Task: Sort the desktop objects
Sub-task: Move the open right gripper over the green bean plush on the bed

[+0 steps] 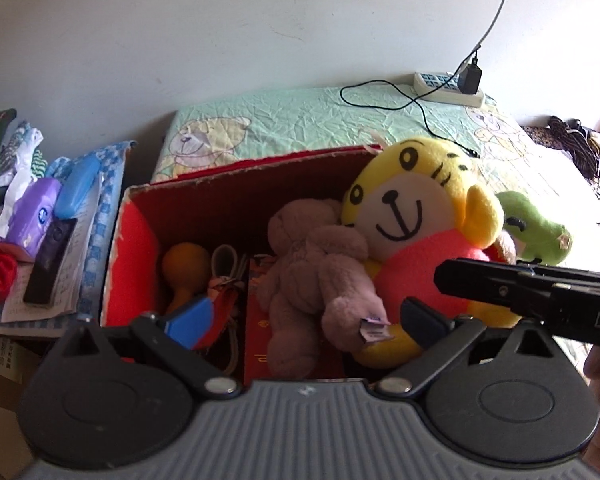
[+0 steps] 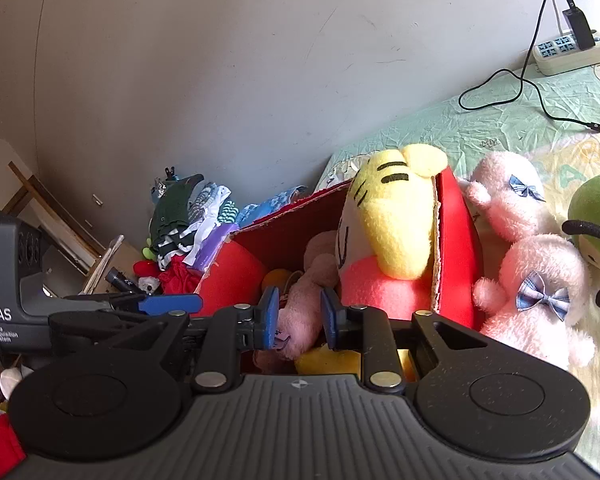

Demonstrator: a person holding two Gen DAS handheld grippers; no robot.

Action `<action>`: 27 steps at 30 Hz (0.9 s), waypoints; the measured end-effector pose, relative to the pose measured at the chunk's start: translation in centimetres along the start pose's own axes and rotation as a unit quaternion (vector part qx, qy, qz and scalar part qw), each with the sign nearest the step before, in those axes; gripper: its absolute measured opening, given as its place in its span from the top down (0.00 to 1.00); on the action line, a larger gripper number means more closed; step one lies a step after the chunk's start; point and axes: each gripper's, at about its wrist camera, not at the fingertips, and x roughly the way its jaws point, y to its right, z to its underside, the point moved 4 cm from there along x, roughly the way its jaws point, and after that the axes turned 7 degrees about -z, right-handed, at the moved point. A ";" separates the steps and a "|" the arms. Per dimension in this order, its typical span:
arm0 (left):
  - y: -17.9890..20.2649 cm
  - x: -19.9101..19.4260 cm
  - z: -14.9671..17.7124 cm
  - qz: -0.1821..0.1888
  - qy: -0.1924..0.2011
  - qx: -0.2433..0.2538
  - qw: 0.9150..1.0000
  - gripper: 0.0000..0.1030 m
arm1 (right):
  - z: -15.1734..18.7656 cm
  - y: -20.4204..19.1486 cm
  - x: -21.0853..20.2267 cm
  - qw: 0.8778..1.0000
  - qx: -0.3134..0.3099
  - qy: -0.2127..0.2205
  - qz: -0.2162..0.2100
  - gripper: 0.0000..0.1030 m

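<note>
Green bedsheet lies behind the red box you're filling. Your left gripper hangs wide open over the pink teddy, lying lengthwise, head toward the wall. Your right gripper has its jaws partly closed around the teddy's leg; grip uncertain.

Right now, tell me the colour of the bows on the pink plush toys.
Blue and white checked bows, clearest in the right wrist view, on the pink plush toys.
</note>
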 end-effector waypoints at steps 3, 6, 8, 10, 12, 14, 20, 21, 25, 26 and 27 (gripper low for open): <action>0.4 -1.2 -0.8 -0.003 0.010 -0.014 1.000 0.03 | -0.2 0.4 -0.9 1.000 -0.001 -0.006 -0.023 0.76; 1.5 -2.1 -1.4 0.008 0.018 -0.024 1.000 0.03 | -0.6 1.2 -2.4 0.999 0.001 -0.007 -0.043 0.76; 2.7 -2.6 -1.9 0.018 0.027 -0.029 0.999 0.03 | -0.9 1.9 -3.5 0.999 0.004 -0.006 -0.050 0.76; 4.0 -3.0 -2.4 0.027 0.036 -0.029 0.999 0.03 | -1.2 3.0 -4.8 0.999 0.013 -0.001 -0.050 0.76; 5.6 -3.4 -2.7 0.038 0.044 -0.027 0.998 0.03 | -1.6 4.3 -6.4 0.998 0.027 0.010 -0.047 0.76; 7.2 -3.5 -3.1 0.054 0.049 -0.025 0.997 0.03 | -2.0 5.8 -8.1 0.998 0.042 0.023 -0.038 0.76; 13.8 -3.0 -3.5 0.118 0.045 -0.005 0.992 0.03 | -4.1 11.7 -12.9 0.994 0.089 0.066 0.017 0.75; 14.9 -2.8 -3.5 0.123 0.044 0.001 0.991 0.03 | -4.4 12.4 -13.4 0.993 0.092 0.070 0.024 0.75; 18.8 -1.3 -3.4 0.146 0.030 0.013 0.989 0.03 | -5.1 14.8 -14.6 0.991 0.095 0.078 0.046 0.75; 19.5 -0.9 -3.5 0.150 0.027 0.013 0.988 0.03 | -5.2 15.5 -14.7 0.991 0.096 0.077 0.049 0.75; 20.3 -0.3 -3.5 0.156 0.021 0.011 0.987 0.03 | -5.4 16.0 -14.7 0.991 0.097 0.075 0.051 0.75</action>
